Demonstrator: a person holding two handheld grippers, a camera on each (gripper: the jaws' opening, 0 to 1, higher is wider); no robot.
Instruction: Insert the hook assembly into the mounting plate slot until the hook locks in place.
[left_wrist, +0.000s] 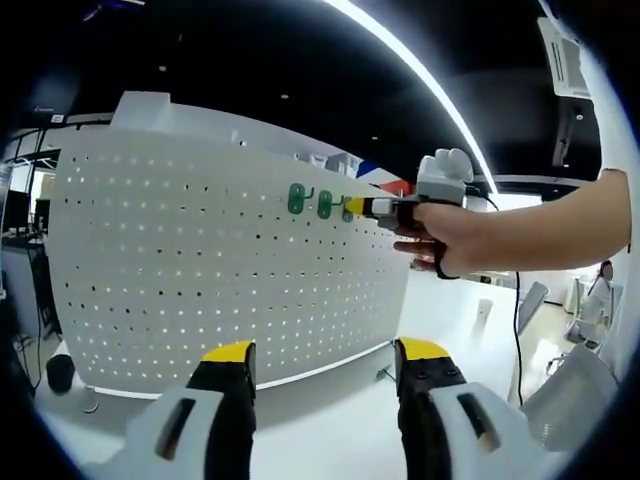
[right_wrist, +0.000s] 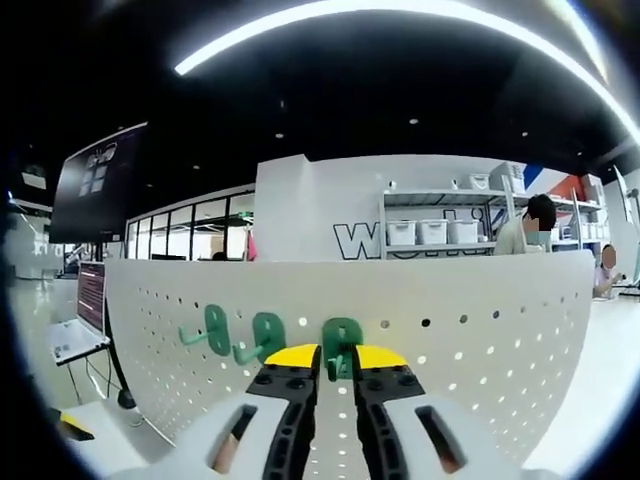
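The white pegboard (left_wrist: 220, 270) is standing upright on the white bench (left_wrist: 320, 420), and everything here is placed against it. In the left gripper view, two green hooks (left_wrist: 310, 201) are sitting on the pegboard's face near its top edge, and the right gripper (left_wrist: 352, 207), held by a person's hand (left_wrist: 450, 235), is reaching in at the board just beside them. The left gripper (left_wrist: 325, 372) is hanging in front of the pegboard's lower edge, well apart from the hooks, its yellow-tipped fingers (left_wrist: 228, 352) standing wide apart with nothing between them.

In the right gripper view, the right gripper (right_wrist: 335, 358) is pressing up to the pegboard (right_wrist: 470, 330), its fingers (right_wrist: 291, 356) nearly closed and pinching the green hook assembly (right_wrist: 341, 340) against the board's face. Two more green hooks (right_wrist: 240, 335) are sitting on the pegboard just beside the held one. Beyond the pegboard's top edge, shelving (right_wrist: 440, 225) with white bins is standing against the far wall.
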